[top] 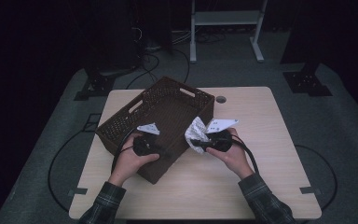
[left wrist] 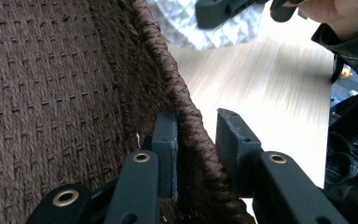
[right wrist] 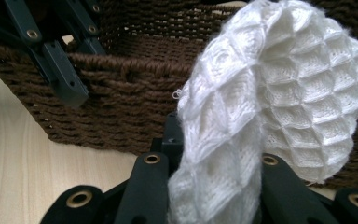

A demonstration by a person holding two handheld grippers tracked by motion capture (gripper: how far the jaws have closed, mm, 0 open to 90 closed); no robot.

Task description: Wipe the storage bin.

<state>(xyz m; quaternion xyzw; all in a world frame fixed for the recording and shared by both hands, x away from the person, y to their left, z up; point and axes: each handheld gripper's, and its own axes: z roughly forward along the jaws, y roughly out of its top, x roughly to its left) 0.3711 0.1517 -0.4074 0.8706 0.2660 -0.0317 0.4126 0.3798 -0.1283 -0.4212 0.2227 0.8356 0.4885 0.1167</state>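
A dark brown woven basket (top: 121, 119) sits askew on the wooden table (top: 261, 186). My left gripper (top: 164, 151) is at its near right wall. In the left gripper view its jaws (left wrist: 196, 140) straddle the braided rim (left wrist: 186, 112). One pad lies against the inside and a thin gap shows at the outer pad, so it is open. My right gripper (top: 194, 141) is shut on a white waffle-knit cloth (top: 196, 130), held just outside the basket's right corner. In the right gripper view the cloth (right wrist: 279, 79) rises between the jaws (right wrist: 219, 149) and covers their tips.
The table has a round cable hole (top: 221, 99) behind the basket. Bare wood lies to the right and in front of my hands. A white frame (top: 226, 18) and dark stand bases (top: 305, 81) stand on the floor beyond, with cables (top: 154, 65).
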